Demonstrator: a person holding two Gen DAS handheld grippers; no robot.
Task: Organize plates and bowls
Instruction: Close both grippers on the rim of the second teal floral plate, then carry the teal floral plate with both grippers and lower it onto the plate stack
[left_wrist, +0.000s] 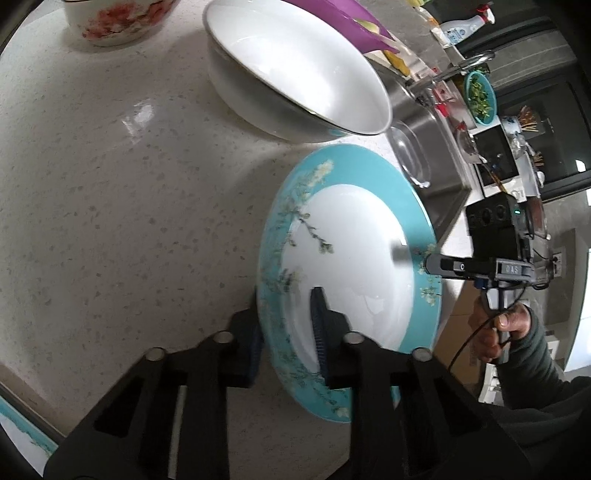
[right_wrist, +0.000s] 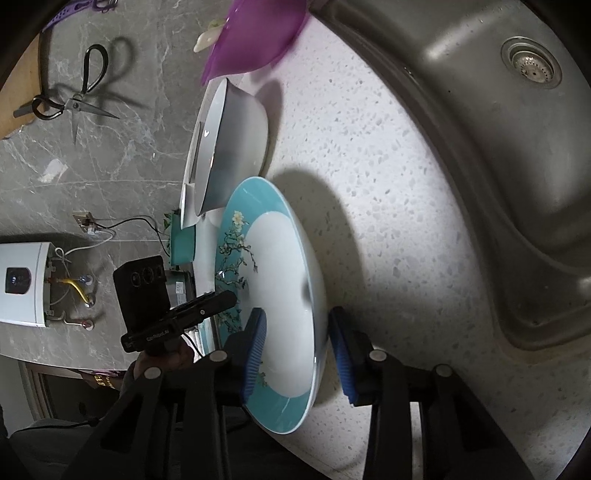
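Observation:
A teal-rimmed plate with a white centre and blossom pattern is held above the speckled counter between both grippers. My left gripper has its blue pads on either side of the plate's near rim. My right gripper straddles the opposite rim of the plate; one pad lies on the plate's face, the other stands a little off its underside. It also shows in the left wrist view. Stacked white bowls sit just beyond the plate. A floral bowl stands at the far left.
A steel sink lies right of the counter, with a glass dish in it. A purple colander sits behind the white bowls. Scissors hang on the grey wall. Another teal plate's edge shows at lower left.

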